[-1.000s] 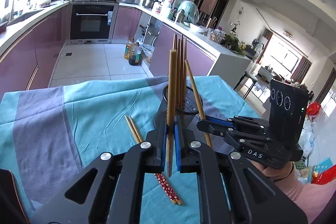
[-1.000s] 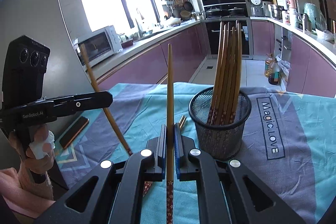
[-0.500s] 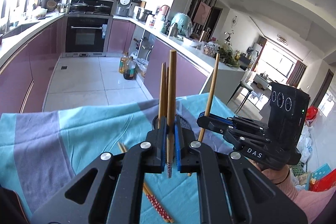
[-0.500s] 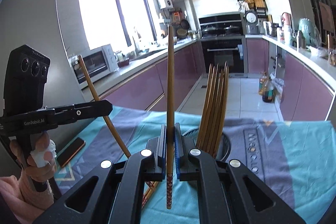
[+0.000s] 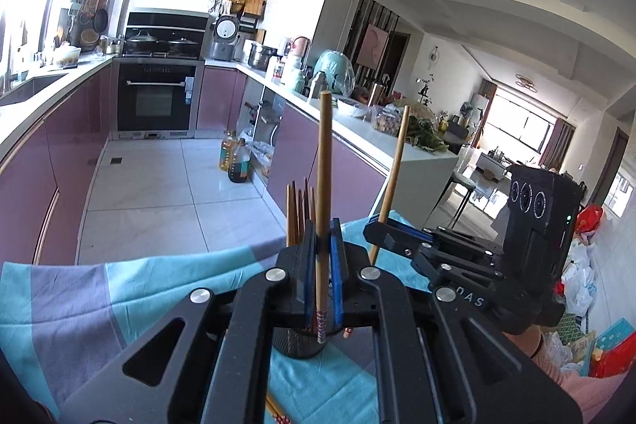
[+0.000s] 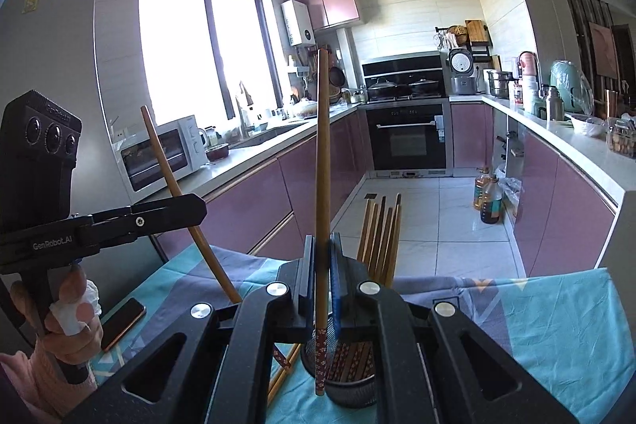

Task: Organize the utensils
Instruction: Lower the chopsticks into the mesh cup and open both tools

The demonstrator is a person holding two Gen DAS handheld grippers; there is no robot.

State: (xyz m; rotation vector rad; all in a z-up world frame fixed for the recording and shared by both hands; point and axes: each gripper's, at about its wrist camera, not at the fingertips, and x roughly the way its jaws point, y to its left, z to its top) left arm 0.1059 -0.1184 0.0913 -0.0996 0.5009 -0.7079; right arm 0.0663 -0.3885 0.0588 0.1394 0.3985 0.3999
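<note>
I have the left tongs (image 5: 321, 279) clamped tight on one long brown wooden chopstick with a red patterned tip (image 5: 322, 209), which stands nearly upright between the blue pads, its patterned end hanging just above the round black wire-mesh holder (image 5: 296, 346). The right tongs (image 6: 322, 285) are likewise pinched shut on a second matching wooden chopstick (image 6: 321, 185), also upright, with its red floral tip just above the rim of that same mesh holder (image 6: 353, 390). From each wrist view I can see the other tongs off to the side with its stick slanting up out of them. A bundle of brown chopsticks (image 6: 381, 233) already stands in the holder, patterned ends down, so I judge a good share of the sorting is done. What is left: both sticks I hold have yet to go into the holder, and at least one pair of loose chopsticks (image 6: 284, 370) lies on the teal and grey cloth-covered table (image 5: 79, 297) just beside the holder's base. A dark phone with an orange edge (image 6: 121, 322) lies on the cloth near my left hand (image 6: 71, 316), apart from the utensils. I would call this past halfway, with two drops and one more pickup outstanding, as far as I can see.
</note>
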